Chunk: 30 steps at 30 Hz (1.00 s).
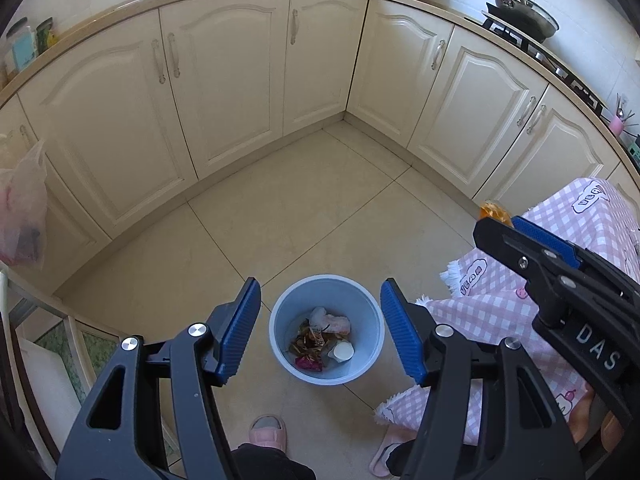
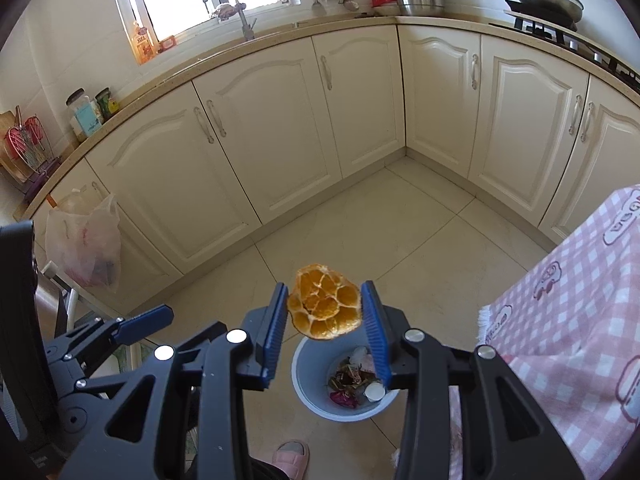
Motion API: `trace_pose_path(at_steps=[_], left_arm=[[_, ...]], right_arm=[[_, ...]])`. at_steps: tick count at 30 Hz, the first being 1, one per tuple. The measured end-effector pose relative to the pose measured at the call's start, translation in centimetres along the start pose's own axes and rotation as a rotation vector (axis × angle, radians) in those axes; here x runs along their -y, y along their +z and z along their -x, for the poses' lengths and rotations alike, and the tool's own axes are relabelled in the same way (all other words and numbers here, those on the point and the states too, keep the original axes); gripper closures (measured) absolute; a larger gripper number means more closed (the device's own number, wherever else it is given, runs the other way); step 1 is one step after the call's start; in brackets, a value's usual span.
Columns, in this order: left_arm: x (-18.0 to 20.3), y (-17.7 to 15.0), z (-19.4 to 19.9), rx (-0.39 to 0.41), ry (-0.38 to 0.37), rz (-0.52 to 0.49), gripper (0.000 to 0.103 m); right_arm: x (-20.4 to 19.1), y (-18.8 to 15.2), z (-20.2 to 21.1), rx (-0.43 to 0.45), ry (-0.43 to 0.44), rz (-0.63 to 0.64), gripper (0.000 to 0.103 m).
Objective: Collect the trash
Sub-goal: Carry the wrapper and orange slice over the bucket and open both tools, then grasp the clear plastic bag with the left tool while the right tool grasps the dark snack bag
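Observation:
A light blue trash bin (image 1: 280, 344) stands on the tiled floor with wrappers, crumpled paper and a small white cup inside. My left gripper (image 1: 320, 320) hangs above it, open, nothing between its blue pads. In the right wrist view my right gripper (image 2: 325, 312) is shut on an orange peel (image 2: 325, 307), held above and just behind the bin (image 2: 308, 392). From the left wrist view the right gripper (image 1: 508, 228) enters at the right with the peel (image 1: 494, 211) peeking past its tip. The left gripper (image 2: 152, 318) shows at the lower left of the right wrist view.
Cream cabinets (image 1: 224, 80) wrap the far corner under a counter with a sink tap (image 2: 240, 12), pots and a pan. A table under a pink checked cloth (image 2: 580, 288) stands at the right. A plastic bag (image 2: 86, 244) hangs at left. Pink slippers (image 1: 268, 430) are near the bin.

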State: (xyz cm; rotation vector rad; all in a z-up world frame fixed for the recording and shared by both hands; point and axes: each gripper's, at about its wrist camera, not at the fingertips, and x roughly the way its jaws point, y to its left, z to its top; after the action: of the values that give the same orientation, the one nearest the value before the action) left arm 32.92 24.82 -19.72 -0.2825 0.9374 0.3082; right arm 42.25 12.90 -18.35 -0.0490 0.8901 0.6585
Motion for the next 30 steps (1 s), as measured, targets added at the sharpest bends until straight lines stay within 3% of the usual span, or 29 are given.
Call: trace_pose_path(at_steps=[4,8,12,16,22,30], left_arm=[[-0.1,0.1,0.2,0.007,0.0,0.002,0.043],[0.2,0.2,0.6,0.02,-0.002,-0.006,0.043],[1.2,0.2,1.5,0.034,-0.012,-0.014,0.04],[3.1,0.1,3.0,0.071,-0.019,-0.041,0.027],[7.6,-0.2,6.4,0.151,-0.054,-0.108,0.017],[17.5,-1.4,9.9,0.219,-0.161,-0.257,0.008]], right_arm=[[-0.3,0.3,-0.2,0.012,-0.004,0.008,0.052],[0.0,0.1,0.2,0.019,-0.019,0.003,0.052],[0.8,-0.1,1.8,0.04,-0.053,-0.005,0.042],[2.7,-0.3,5.0,0.089,-0.086,-0.032,0.031],[6.7,-1.0,11.5,0.184,-0.171,-0.071,0.024],[14.9,-4.3,21.3,0.308,-0.337,-0.164,0.016]])
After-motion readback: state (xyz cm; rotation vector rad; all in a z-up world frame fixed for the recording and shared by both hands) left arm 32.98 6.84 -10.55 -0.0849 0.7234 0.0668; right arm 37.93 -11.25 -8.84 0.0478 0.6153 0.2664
